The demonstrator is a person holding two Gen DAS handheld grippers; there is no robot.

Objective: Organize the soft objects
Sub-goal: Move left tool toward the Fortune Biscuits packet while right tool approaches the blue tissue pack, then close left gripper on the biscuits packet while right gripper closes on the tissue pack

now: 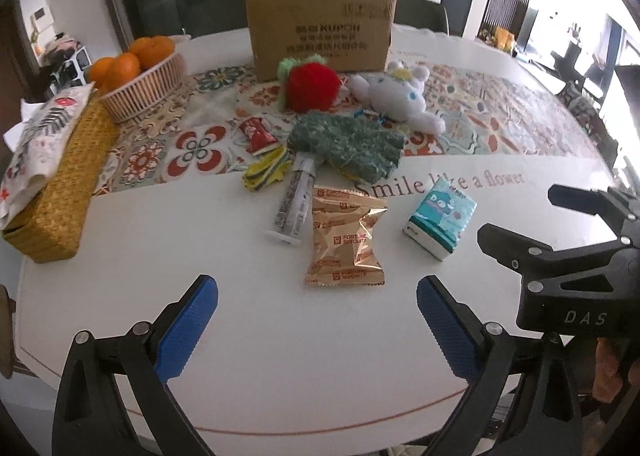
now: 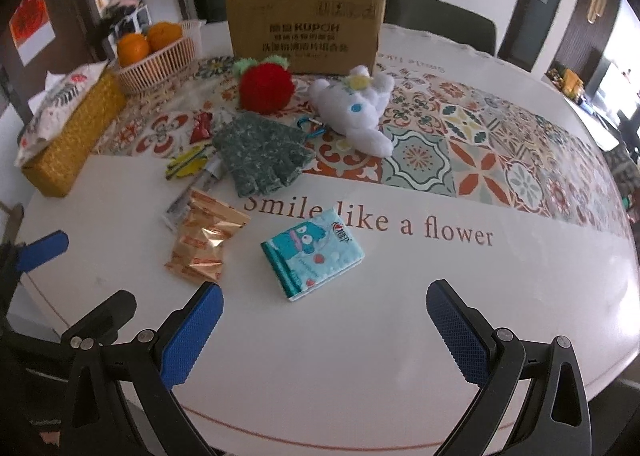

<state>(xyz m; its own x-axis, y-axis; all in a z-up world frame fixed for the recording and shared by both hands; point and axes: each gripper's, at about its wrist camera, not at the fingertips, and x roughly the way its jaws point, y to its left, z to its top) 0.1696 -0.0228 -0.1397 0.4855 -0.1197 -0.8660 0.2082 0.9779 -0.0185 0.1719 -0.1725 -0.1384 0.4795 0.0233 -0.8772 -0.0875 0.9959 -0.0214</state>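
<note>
A red plush strawberry, a white plush toy and a green knitted glove lie in front of an open cardboard box. A teal tissue pack lies nearer. My left gripper is open and empty above the near table edge. My right gripper is open and empty, just short of the tissue pack; it also shows in the left wrist view.
A gold biscuit packet, a clear tube, yellow and red wrappers lie mid-table. A woven tissue box and an orange basket stand left.
</note>
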